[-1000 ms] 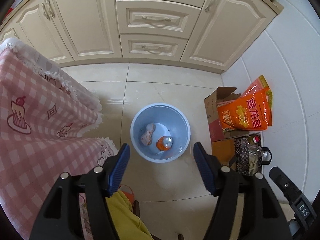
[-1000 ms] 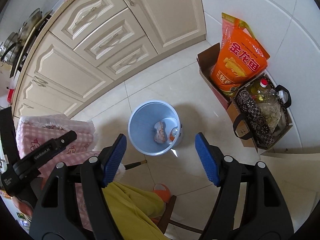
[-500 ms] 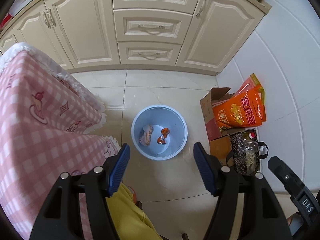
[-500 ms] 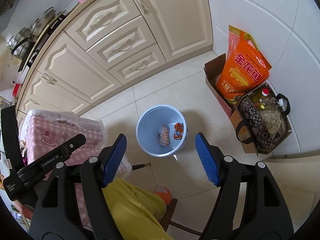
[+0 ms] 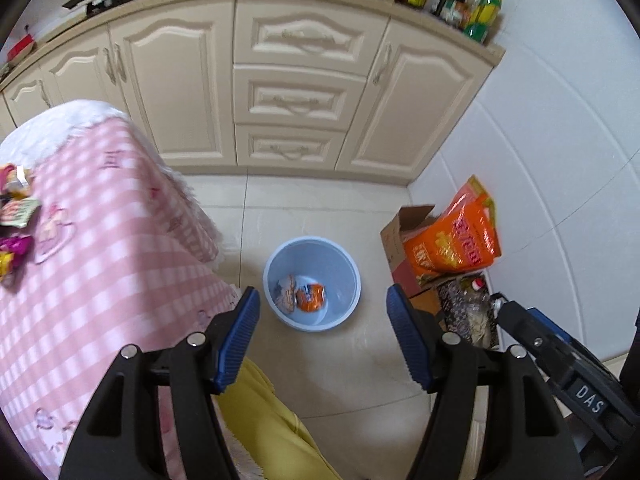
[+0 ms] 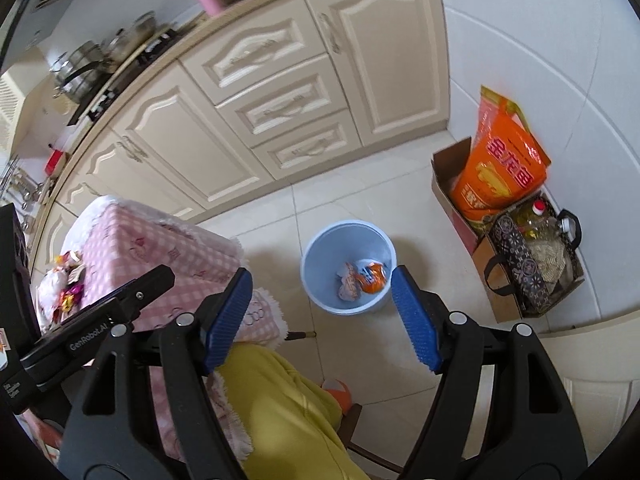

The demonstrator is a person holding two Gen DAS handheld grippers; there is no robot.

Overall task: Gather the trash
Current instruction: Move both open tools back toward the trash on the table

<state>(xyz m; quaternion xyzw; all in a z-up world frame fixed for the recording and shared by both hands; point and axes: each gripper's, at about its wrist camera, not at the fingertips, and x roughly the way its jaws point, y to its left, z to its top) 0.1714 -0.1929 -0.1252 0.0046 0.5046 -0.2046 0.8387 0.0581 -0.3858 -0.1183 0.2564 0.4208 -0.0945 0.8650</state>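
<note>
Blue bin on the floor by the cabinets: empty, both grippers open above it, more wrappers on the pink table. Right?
Not quite: the blue bin is not empty. The left wrist view shows two pieces of trash at its bottom, an orange wrapper and a paler one. The rest holds: left gripper and right gripper are open with nothing between them, and wrappers lie on the pink table.

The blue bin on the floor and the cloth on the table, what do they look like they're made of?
The blue bin looks like smooth moulded plastic: thin even wall, soft sheen. The tablecloth looks like woven fabric, matte pink check that drapes over the corner, with a fuzzy white fringe.
</note>
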